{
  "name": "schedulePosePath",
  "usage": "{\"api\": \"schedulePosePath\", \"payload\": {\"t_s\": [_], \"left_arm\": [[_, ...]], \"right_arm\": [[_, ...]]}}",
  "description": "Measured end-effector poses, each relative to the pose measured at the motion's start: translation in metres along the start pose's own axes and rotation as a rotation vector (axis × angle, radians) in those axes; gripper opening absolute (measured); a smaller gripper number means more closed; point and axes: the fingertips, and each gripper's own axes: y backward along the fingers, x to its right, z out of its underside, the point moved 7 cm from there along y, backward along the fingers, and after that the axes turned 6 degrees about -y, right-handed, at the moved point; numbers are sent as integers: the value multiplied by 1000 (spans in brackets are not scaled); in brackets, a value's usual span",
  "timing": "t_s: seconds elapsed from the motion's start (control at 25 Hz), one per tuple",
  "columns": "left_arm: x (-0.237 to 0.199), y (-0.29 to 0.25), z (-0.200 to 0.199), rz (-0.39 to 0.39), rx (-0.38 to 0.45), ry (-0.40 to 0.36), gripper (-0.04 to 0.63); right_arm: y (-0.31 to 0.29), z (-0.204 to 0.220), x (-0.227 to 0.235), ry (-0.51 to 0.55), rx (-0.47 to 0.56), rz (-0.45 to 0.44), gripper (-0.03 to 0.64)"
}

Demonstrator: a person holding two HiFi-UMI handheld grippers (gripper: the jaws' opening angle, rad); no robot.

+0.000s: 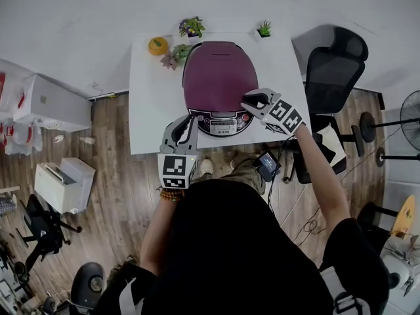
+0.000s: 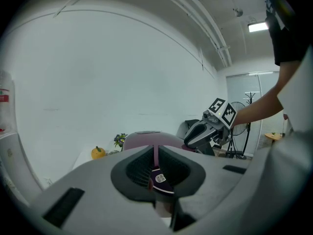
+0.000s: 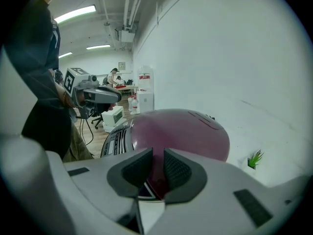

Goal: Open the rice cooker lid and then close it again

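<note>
Pads of my left gripper stand all but together, with only a slit between them and nothing gripped. A strip of the maroon lid shows through the slit. Pads of my right gripper stand slightly apart, with a narrow gap and nothing pinched in it. The lid's dome fills the view behind that gap.

Position: the left gripper sits at the front left corner of the rice cooker. The right gripper sits over the lid's front right edge, beside the control panel.

Count on the white table:
- One rice cooker, lid down and closed, panel facing me.
- Three small plants: flowering plant, grassy plant, succulent, the last just beside the cooker.
- One small orange pumpkin.

Right of the table stands one black office chair.
</note>
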Motion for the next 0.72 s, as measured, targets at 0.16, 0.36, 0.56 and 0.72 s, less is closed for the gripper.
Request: {"api": "schedulePosePath", "payload": {"t_s": [0.16, 0.36, 0.56, 0.72], "left_arm": [[1, -2, 1, 6, -7, 0, 34], [2, -5, 4, 11, -21, 1, 34], [4, -9, 6, 22, -33, 1, 34], [7, -13, 7, 41, -32, -1, 34]], "right_arm": [[-2, -2, -2, 10, -49, 17, 80], [-6, -4, -4, 31, -105, 26, 77], [-8, -5, -5, 40, -148, 28, 75], [-10, -7, -5, 30, -172, 30, 74]]}}
